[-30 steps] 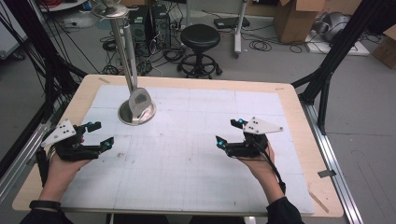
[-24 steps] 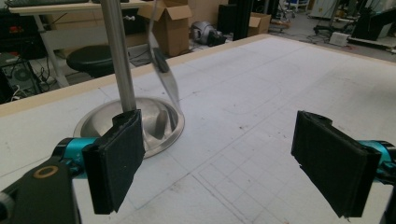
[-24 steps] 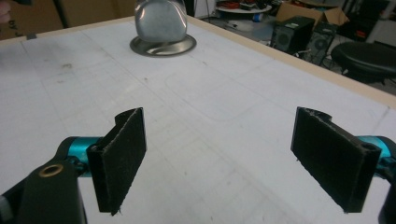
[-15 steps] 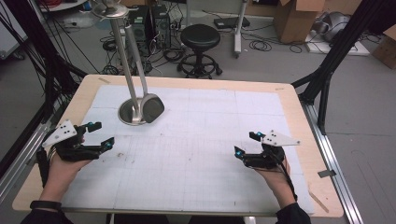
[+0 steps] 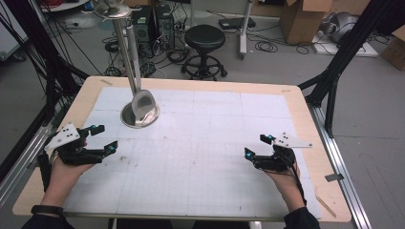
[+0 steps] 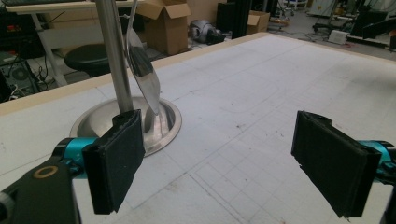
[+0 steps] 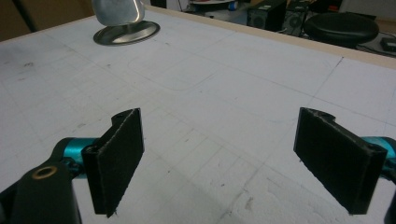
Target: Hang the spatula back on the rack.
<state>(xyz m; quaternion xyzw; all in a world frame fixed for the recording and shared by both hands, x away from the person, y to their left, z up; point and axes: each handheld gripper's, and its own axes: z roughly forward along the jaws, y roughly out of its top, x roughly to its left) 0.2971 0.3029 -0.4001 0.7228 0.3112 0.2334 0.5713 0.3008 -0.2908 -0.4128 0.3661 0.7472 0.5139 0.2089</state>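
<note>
Resting low over the gridded white mat (image 5: 200,143), the left gripper (image 5: 106,139) is sitting at the near left side of the table (image 5: 305,109), held in the person's left hand (image 5: 64,167), with its jaws standing wide apart and nothing between them. In the left gripper view the two black pads (image 6: 116,163) are framing bare mat, and the metal stand (image 5: 138,112) is rising just ahead of the left jaw, close but not touching it. That stand is made of a round shiny base (image 6: 140,123) and an upright pole (image 6: 112,51), and a large spoon (image 6: 142,70) is hanging bowl-down beside the pole, its tip reaching down to the base.

The right gripper (image 5: 257,147) is lying well apart from the left one, at the near right side of the mat, gripped by the right hand (image 5: 282,174). Its jaws are also spread wide and are holding nothing; the right gripper view is showing only marked mat between its pads (image 7: 119,154). From this gripper the stand is sitting far off, ahead and to the left, its base (image 7: 126,31) lying at the top of that view. Both grippers are pointing inward, toward the middle of the mat. A black stool (image 5: 205,40) is standing on the floor beyond the far edge of the table.
</note>
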